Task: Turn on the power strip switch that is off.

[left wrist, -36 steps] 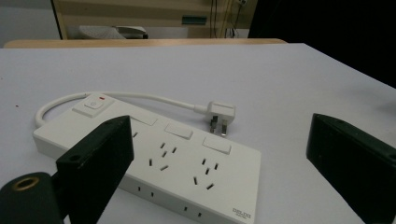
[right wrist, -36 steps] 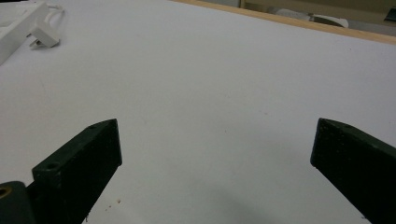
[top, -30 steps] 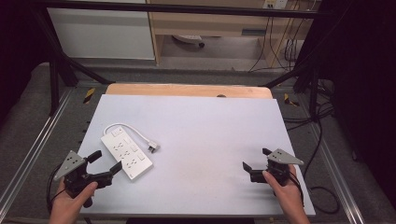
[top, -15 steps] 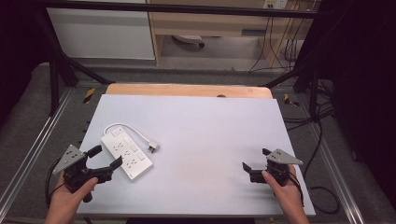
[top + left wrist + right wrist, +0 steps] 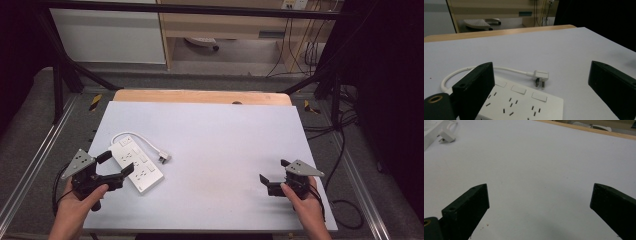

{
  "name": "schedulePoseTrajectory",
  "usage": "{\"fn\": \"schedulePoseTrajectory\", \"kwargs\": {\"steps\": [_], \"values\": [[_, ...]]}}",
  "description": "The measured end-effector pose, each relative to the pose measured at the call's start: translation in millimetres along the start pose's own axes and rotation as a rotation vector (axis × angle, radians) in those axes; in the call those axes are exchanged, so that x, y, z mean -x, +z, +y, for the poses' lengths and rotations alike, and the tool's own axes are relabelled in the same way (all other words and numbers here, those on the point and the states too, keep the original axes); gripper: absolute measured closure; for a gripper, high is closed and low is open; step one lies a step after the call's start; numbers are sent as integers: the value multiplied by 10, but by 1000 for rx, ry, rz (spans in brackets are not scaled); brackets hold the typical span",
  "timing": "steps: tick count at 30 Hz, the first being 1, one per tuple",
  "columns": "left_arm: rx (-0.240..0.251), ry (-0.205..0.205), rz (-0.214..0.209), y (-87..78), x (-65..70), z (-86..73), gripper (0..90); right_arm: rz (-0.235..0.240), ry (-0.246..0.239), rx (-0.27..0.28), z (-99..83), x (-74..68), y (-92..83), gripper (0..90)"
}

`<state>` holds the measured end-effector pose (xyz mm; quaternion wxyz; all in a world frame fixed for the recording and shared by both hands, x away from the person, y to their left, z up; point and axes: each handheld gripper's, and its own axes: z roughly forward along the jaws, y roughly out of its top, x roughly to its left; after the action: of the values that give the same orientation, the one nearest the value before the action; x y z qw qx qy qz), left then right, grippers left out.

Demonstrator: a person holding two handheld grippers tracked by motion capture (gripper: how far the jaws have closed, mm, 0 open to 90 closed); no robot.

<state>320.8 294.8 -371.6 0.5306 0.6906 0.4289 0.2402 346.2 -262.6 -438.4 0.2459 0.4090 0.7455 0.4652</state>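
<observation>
A white power strip (image 5: pixel 137 165) lies on the left part of the white table (image 5: pixel 215 135), its short cable looping round to a white plug (image 5: pixel 164 157). My left gripper (image 5: pixel 116 165) is open just left of the strip, its jaws reaching over the strip's near end. In the left gripper view the strip (image 5: pixel 521 103) sits between and just beyond the wide-apart jaws, with the plug (image 5: pixel 541 77) past it. My right gripper (image 5: pixel 272 174) is open near the table's front right, over bare table surface (image 5: pixel 536 182), with nothing between its jaws.
A wooden board (image 5: pixel 200 96) borders the table's far edge. Metal frame rails (image 5: pixel 35 165) run along both sides. Cables (image 5: pixel 345 135) hang off the right side. Cabinets and a shelf stand behind the table.
My left gripper has moved forward and to the right, so its jaws now reach over the power strip's near end. The right gripper has stayed still.
</observation>
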Motion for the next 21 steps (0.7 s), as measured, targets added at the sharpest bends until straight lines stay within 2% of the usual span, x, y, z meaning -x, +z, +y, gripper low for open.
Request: {"fn": "schedulePoseTrajectory", "kwargs": {"steps": [8, 21], "values": [[2, 20, -1, 56, 21, 88, 73, 1, 2, 0, 0, 0, -1, 28], [9, 15, 25, 165, -16, 192, 84, 4, 0, 1, 0, -6, 4, 28]]}}
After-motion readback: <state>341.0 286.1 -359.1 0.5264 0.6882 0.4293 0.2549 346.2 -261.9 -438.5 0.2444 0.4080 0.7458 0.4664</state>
